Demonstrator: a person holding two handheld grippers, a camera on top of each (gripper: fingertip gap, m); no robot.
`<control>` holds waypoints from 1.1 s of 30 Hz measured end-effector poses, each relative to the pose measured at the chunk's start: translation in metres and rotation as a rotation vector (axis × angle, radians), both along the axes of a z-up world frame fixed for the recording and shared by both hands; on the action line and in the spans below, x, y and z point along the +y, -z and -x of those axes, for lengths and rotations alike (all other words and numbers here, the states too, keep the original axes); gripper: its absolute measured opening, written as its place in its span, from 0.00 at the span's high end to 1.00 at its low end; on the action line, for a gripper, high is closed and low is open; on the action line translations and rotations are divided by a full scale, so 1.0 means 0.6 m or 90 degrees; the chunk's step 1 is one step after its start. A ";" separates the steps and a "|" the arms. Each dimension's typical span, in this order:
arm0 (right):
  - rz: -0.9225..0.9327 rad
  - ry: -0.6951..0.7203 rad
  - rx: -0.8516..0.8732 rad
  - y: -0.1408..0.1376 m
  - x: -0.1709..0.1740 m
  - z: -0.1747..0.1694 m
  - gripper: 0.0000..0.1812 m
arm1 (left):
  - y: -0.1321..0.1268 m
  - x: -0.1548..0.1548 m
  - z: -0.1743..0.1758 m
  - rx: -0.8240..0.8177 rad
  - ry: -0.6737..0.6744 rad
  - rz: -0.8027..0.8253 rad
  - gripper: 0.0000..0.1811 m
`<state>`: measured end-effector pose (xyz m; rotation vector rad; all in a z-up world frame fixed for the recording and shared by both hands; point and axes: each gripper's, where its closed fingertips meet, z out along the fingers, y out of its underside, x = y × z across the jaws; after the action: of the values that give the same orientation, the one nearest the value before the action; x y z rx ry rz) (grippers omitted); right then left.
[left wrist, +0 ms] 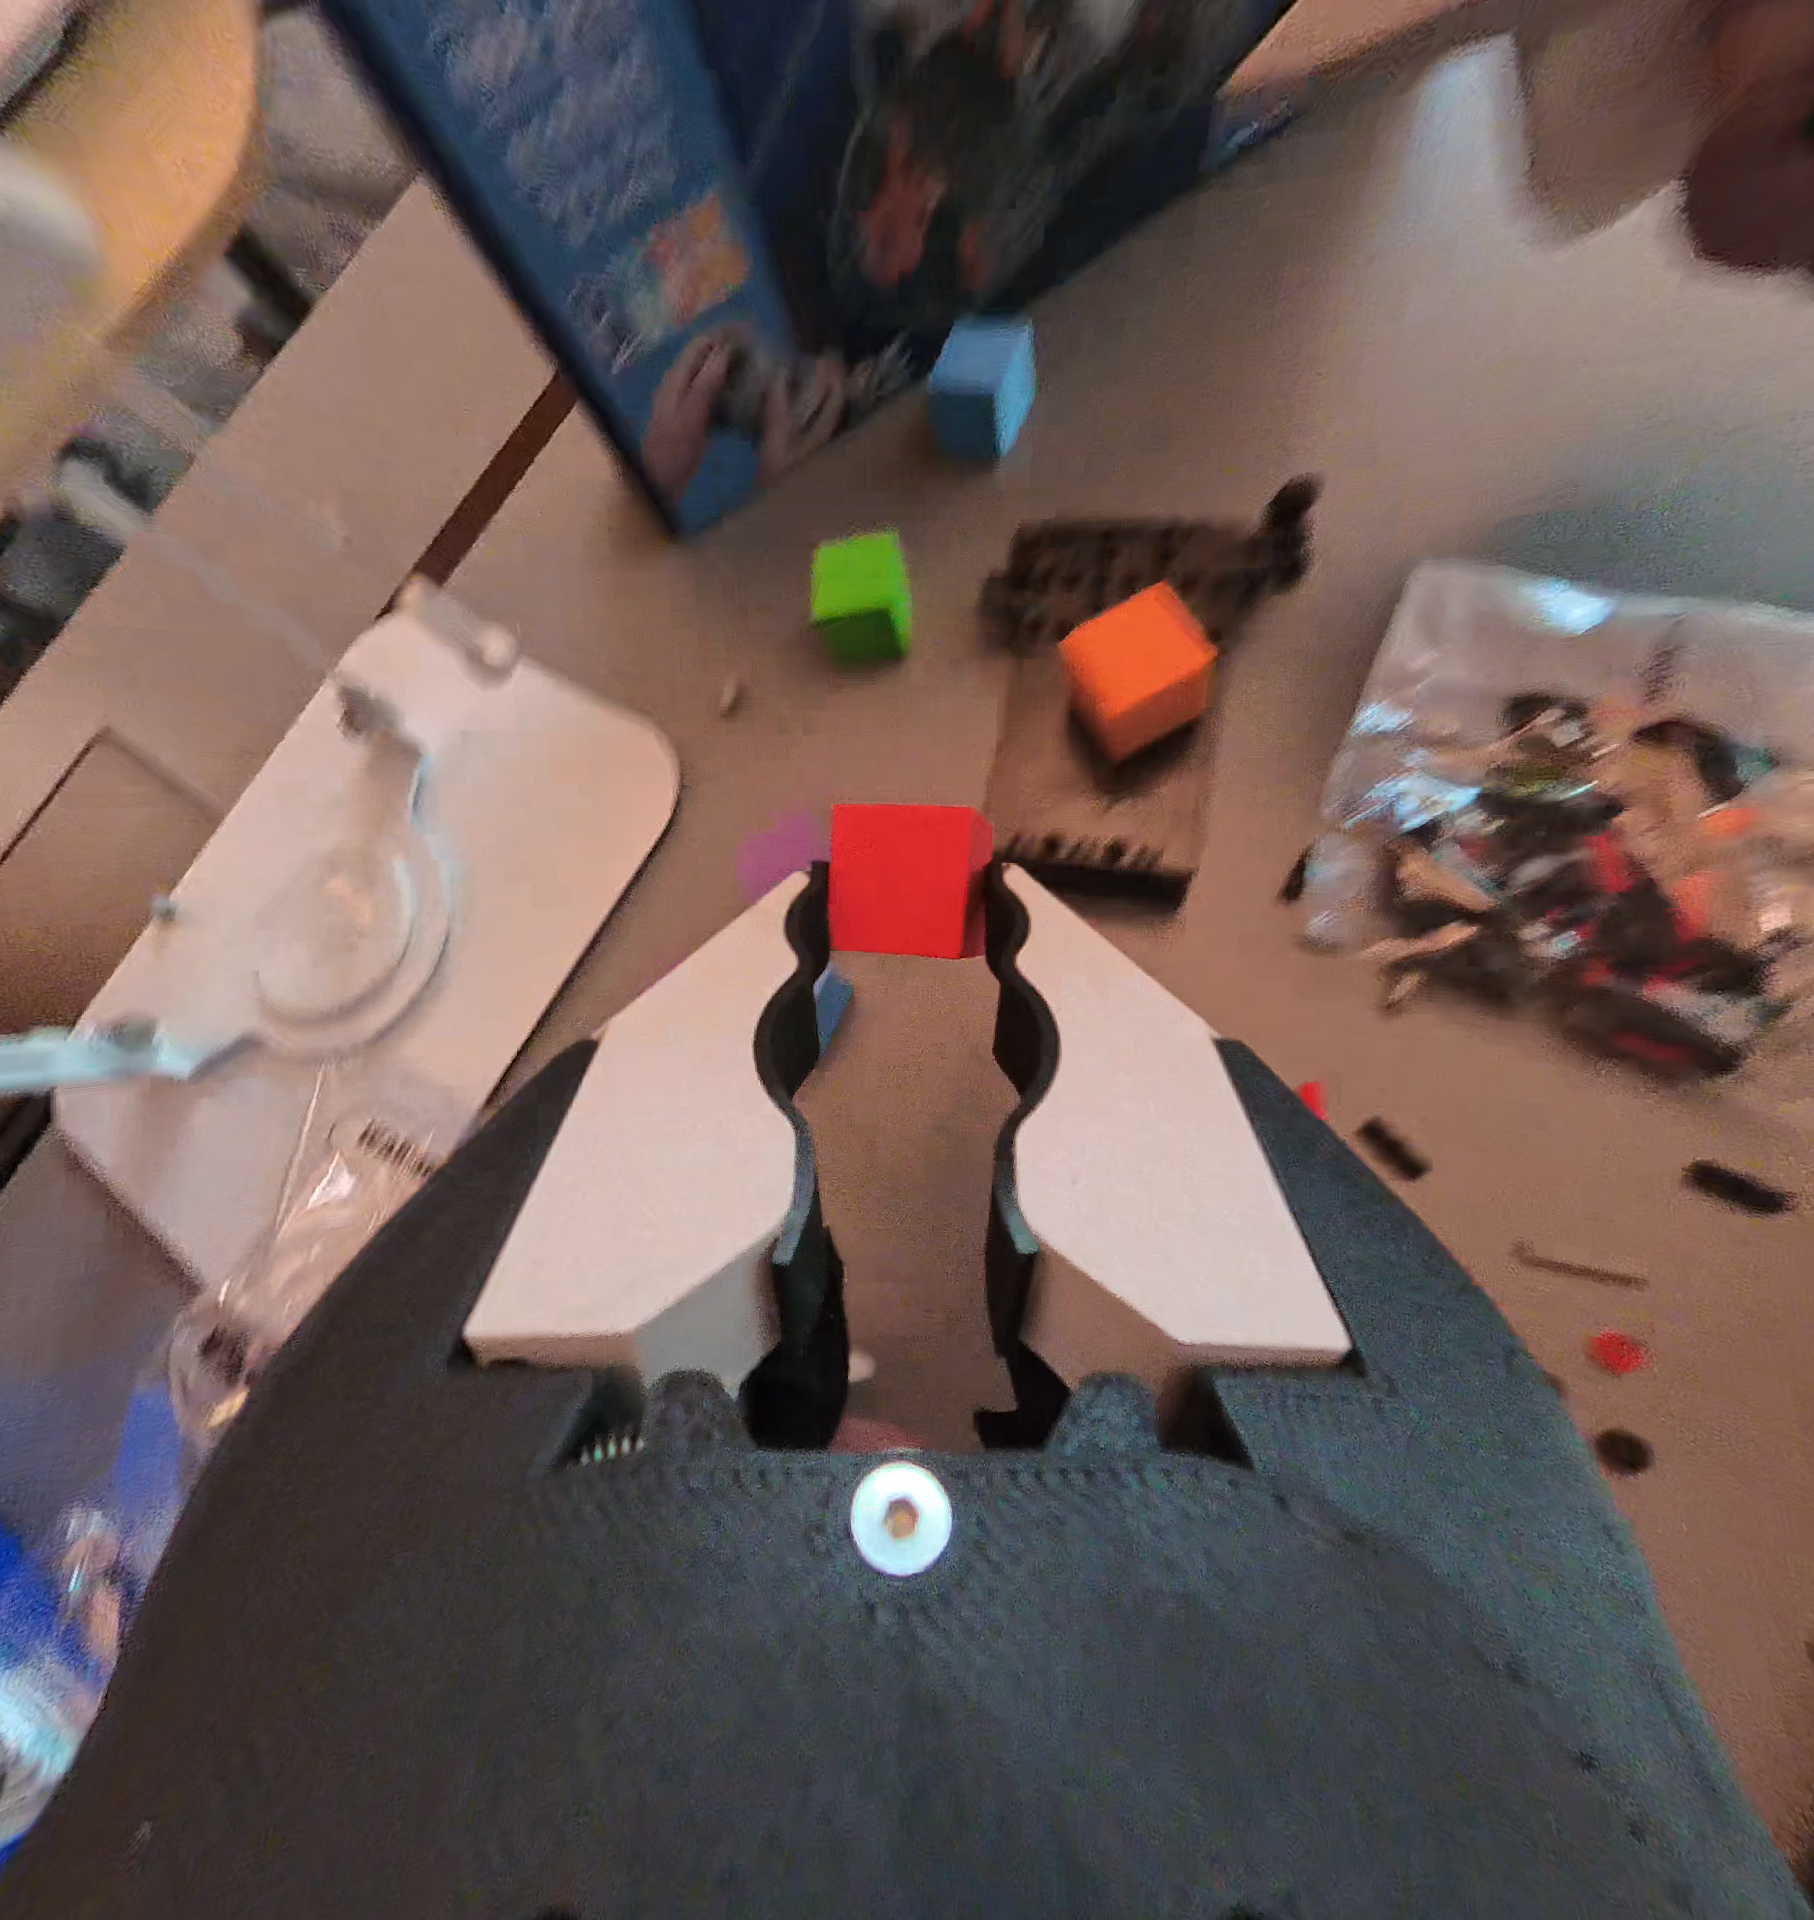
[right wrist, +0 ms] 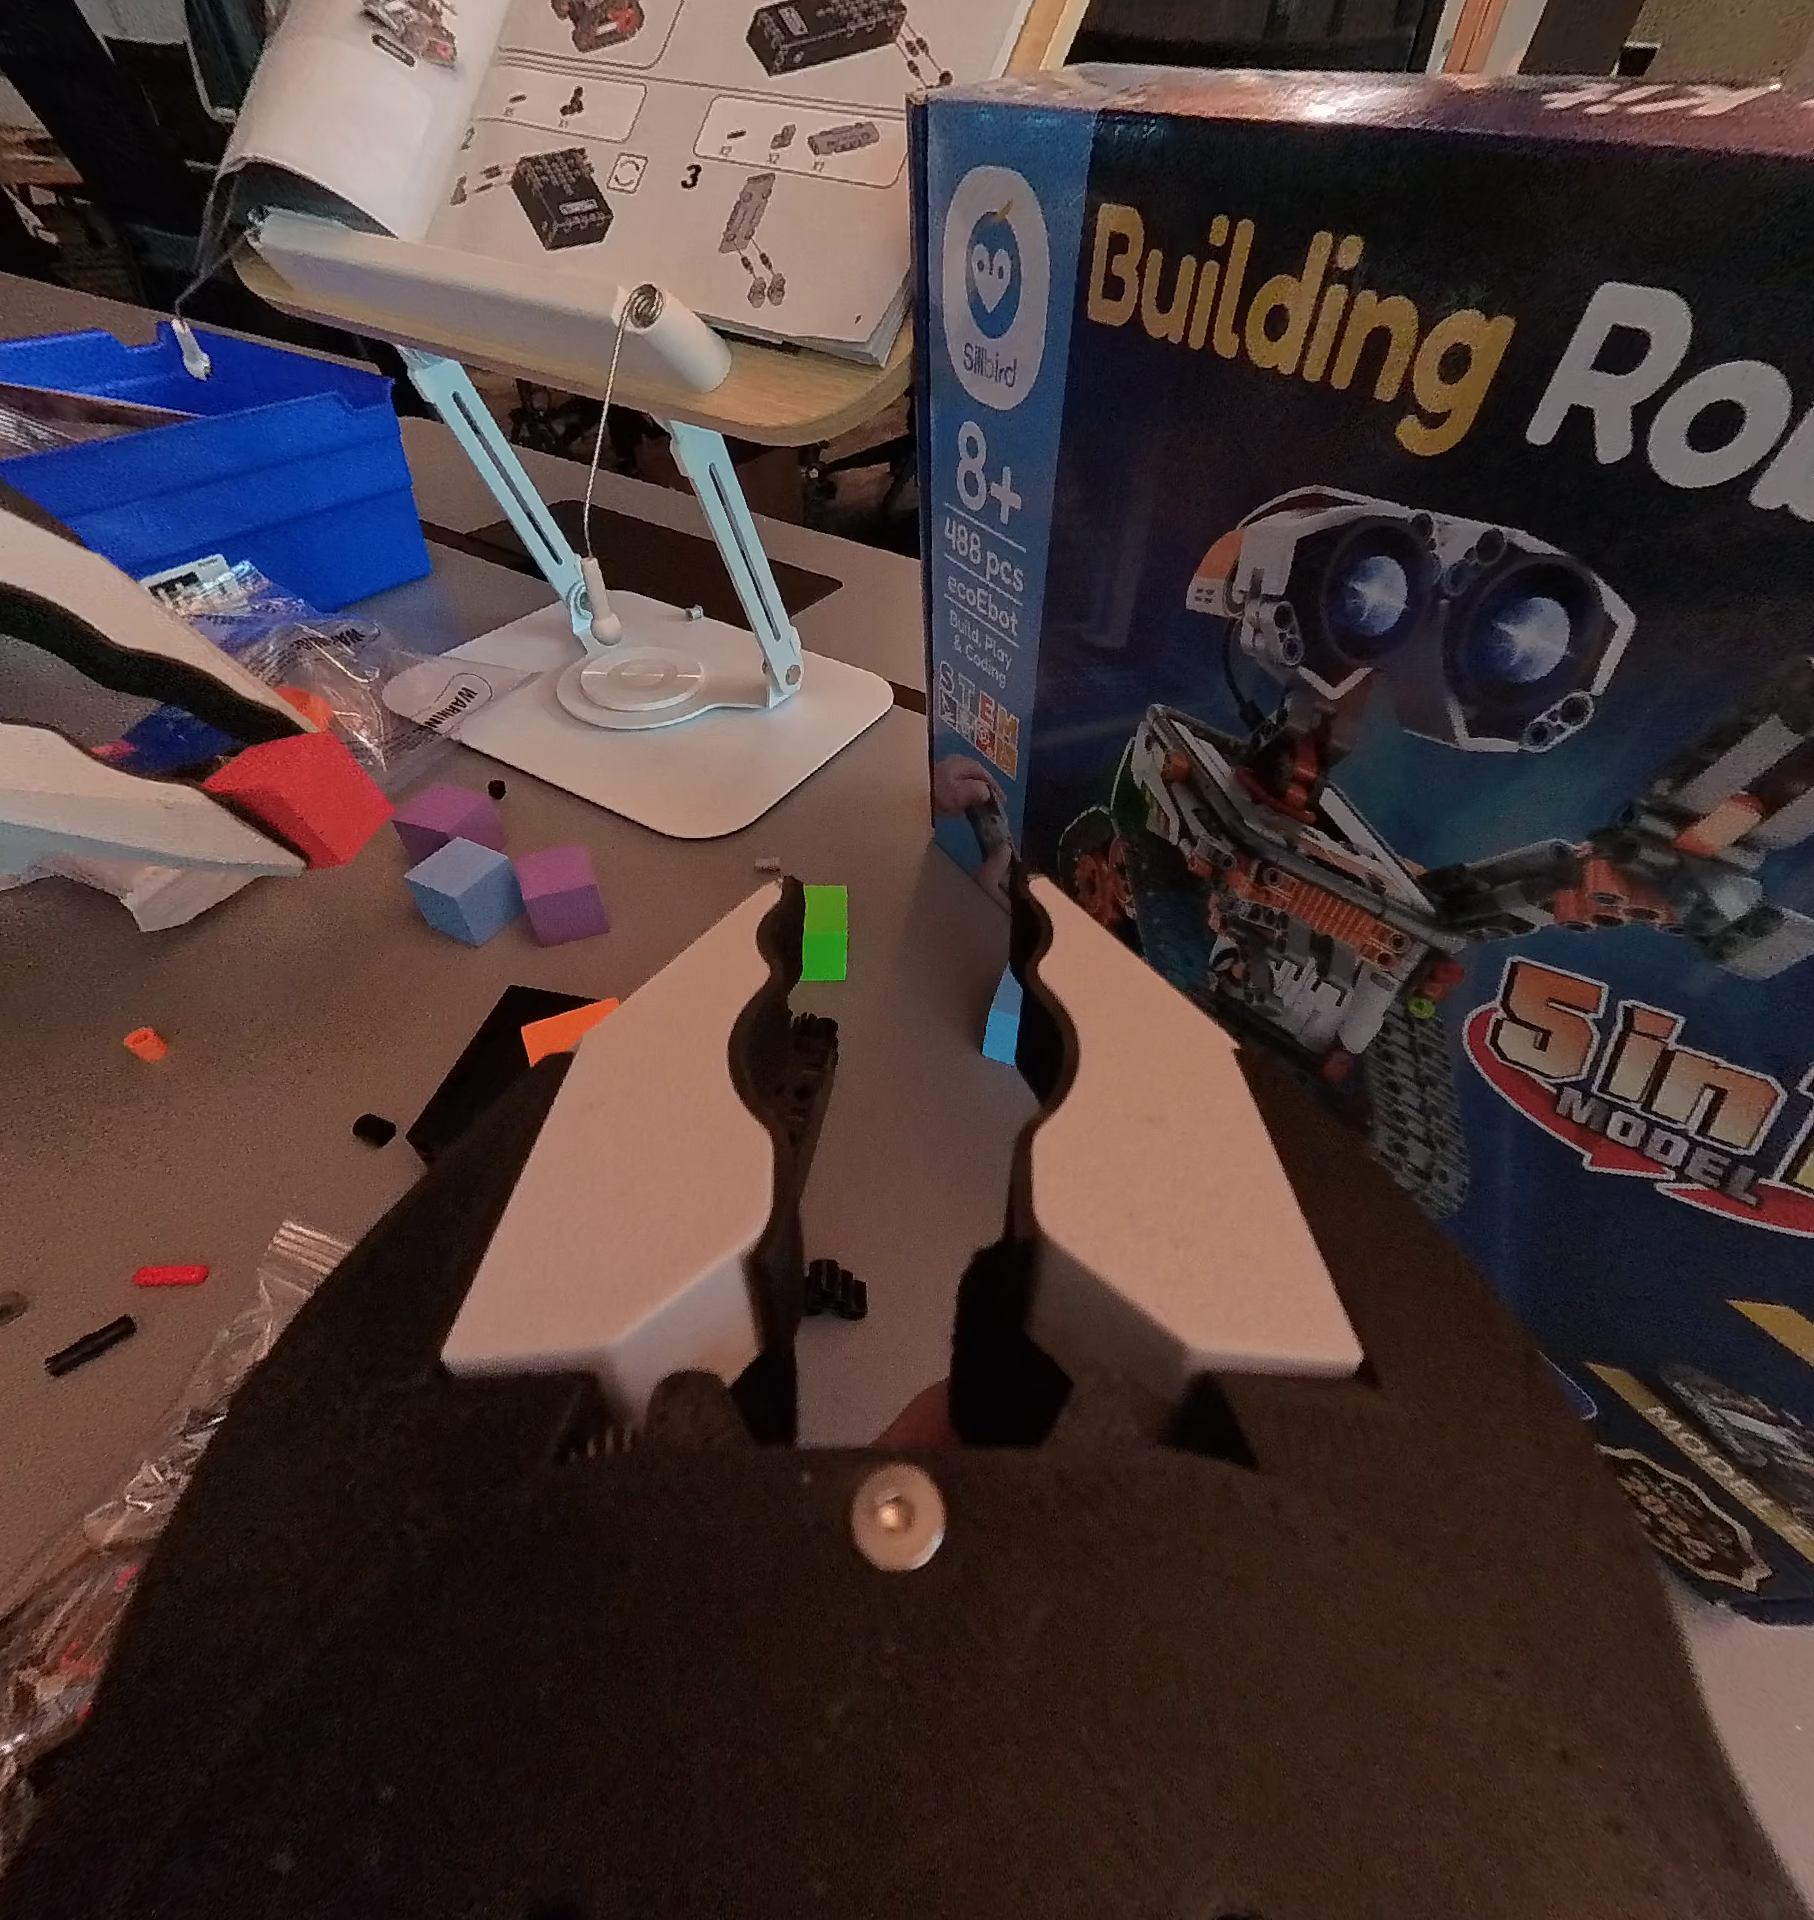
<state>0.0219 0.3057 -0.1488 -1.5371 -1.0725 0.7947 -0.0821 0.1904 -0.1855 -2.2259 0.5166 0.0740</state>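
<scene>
Fingertips of the left gripper (left wrist: pixel 903 883) pinch one red cube (left wrist: pixel 905 878) above the counter (left wrist: pixel 1402 416). Beyond lie one green cube (left wrist: pixel 860 595), one orange cube (left wrist: pixel 1138 665), two blue, two purple. The right gripper (right wrist: pixel 898 904) hovers empty, parted, angled down.

A hobby or maker's work desk, by the look of it: a grey tabletop (right wrist: pixel 259 1039) strewn with small foam cubes and loose black and red building pieces, a large blue printed toy-kit box (right wrist: pixel 1402 727) standing at 2 o'clock, an open instruction booklet (right wrist: pixel 654 135) on a white folding stand (right wrist: pixel 664 707) at 11 o'clock, blue plastic bins (right wrist: pixel 228 457) at 10 o'clock
</scene>
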 end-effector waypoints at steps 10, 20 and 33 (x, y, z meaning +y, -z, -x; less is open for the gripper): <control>0.005 0.003 0.002 0.001 0.002 -0.003 0.78 | 0.034 0.070 -0.116 0.044 0.094 0.076 0.84; 0.008 0.000 0.012 -0.005 0.002 -0.004 0.78 | 0.036 0.076 -0.102 0.021 0.069 0.046 0.81; 0.011 0.002 0.015 -0.006 0.003 -0.007 0.78 | 0.011 0.061 -0.076 -0.009 0.066 0.019 0.81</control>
<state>0.0260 0.3072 -0.1451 -1.5402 -1.0485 0.8196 -0.0365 0.2271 -0.1920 -2.2231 0.6271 -0.0039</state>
